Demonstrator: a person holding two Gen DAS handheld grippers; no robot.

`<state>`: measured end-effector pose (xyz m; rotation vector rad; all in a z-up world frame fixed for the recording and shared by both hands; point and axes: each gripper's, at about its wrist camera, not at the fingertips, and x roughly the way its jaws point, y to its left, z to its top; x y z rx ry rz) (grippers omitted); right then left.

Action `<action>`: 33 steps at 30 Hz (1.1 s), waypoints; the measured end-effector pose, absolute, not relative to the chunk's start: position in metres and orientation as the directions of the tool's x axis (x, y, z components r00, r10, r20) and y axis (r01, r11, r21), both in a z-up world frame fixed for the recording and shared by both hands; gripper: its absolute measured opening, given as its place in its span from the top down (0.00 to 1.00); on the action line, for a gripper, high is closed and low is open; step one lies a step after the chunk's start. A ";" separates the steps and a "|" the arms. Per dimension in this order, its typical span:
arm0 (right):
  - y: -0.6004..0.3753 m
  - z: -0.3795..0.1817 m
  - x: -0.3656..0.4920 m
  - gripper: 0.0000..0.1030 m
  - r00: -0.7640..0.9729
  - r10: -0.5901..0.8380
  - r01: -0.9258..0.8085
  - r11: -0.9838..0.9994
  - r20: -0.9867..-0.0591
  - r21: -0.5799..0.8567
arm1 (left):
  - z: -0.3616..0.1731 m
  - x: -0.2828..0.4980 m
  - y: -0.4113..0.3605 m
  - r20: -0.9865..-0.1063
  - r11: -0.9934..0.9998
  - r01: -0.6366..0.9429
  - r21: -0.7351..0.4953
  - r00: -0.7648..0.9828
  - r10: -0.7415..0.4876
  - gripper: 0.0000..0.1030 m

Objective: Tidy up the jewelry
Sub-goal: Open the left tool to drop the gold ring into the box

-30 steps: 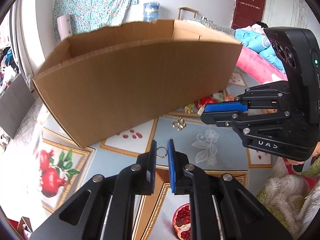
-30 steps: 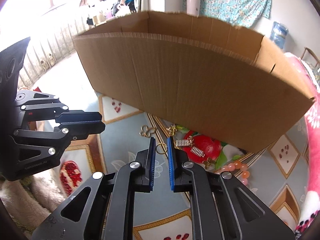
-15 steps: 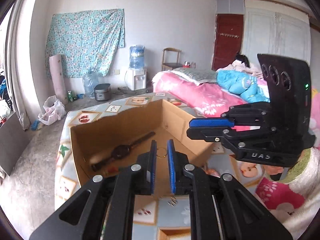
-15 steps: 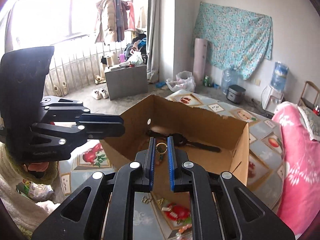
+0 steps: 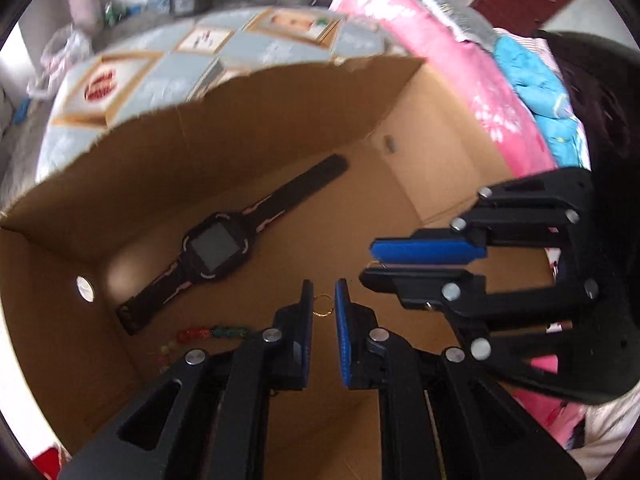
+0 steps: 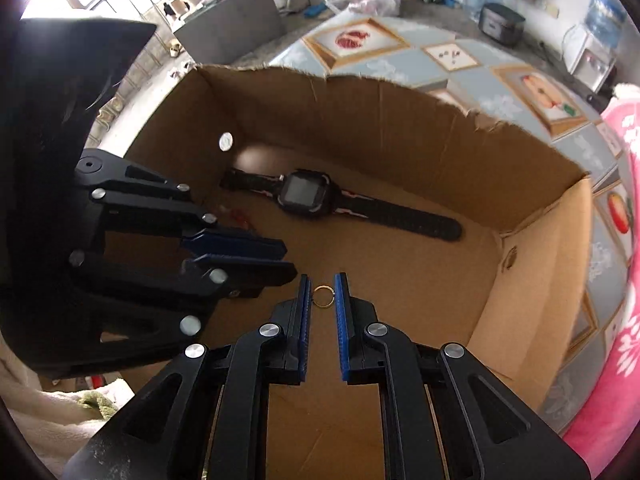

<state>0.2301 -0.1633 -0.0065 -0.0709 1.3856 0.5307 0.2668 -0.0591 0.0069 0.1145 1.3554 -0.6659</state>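
Note:
Both grippers hang side by side over the open cardboard box [image 5: 404,92] [image 6: 532,184]. My left gripper [image 5: 322,306] is shut on a small gold ring [image 5: 322,306], pinched between its blue pads. My right gripper [image 6: 322,297] is shut on another small gold ring [image 6: 322,297]. A black watch [image 5: 218,250] [image 6: 306,196] lies on the box floor beyond the fingertips. The right gripper shows at the right of the left wrist view [image 5: 424,264], the left gripper at the left of the right wrist view [image 6: 236,256].
A string of red and green beads [image 5: 204,334] lies on the box floor near the left wall. The box stands on a patterned tablecloth [image 6: 440,56]. A pink blanket [image 5: 440,40] lies to the right.
Both grippers, each holding its ring, rose from the tablecloth in front of the box, came over its front wall, and now tilt down into its inside.

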 end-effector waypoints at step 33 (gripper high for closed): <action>-0.242 0.102 0.135 0.74 0.465 0.487 -0.342 0.869 -0.740 0.357 | 0.120 0.152 0.020 -0.721 0.738 0.609 -0.289 0.368 -0.587 0.59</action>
